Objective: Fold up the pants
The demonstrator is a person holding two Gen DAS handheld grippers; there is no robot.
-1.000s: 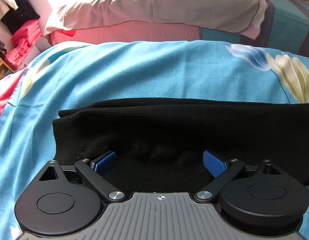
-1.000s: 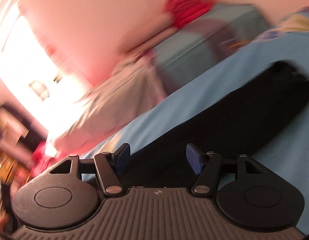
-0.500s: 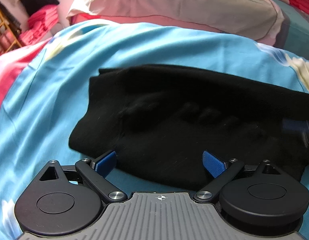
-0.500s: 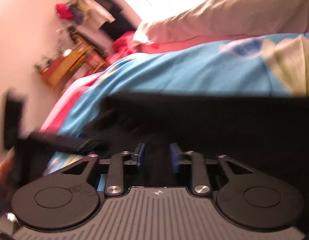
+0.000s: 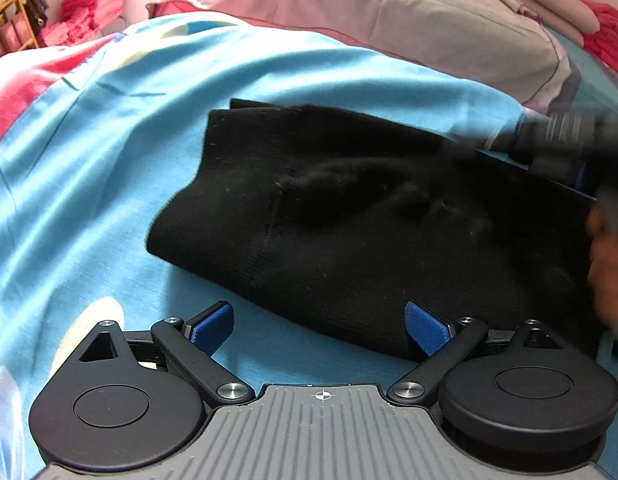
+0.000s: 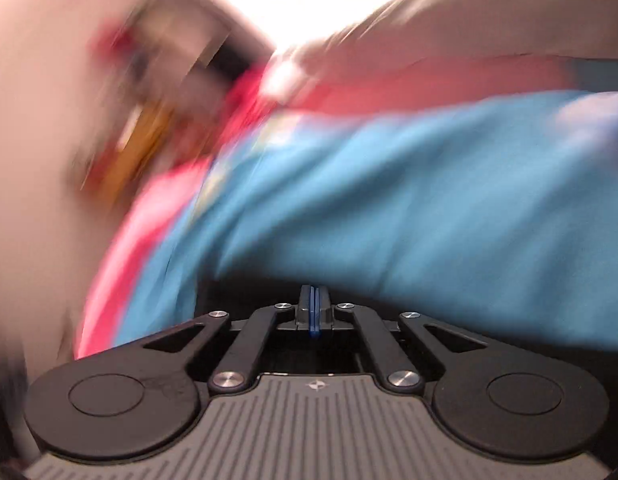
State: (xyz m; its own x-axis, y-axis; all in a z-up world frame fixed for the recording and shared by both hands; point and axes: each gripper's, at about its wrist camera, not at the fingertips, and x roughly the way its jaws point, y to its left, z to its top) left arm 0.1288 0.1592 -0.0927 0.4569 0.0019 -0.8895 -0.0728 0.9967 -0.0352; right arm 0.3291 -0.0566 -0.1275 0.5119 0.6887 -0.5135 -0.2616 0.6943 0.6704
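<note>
The left gripper [image 5: 319,320] stands spread, nothing between its blue pads, hovering at the near edge of the black pants [image 5: 349,216]. The right gripper [image 6: 314,308] has its pads pressed together; whether cloth is pinched cannot be told. The pants lie folded on the blue bedspread [image 5: 89,184], just ahead of the left gripper. The right wrist view is badly blurred, with dark fabric only at its base. The knit looks thick, ribbed and rumpled.

A home bedroom: bed with blue floral sheet [image 5: 109,152], pillows [image 5: 389,28], stacked pink clothes [image 5: 89,8]
</note>
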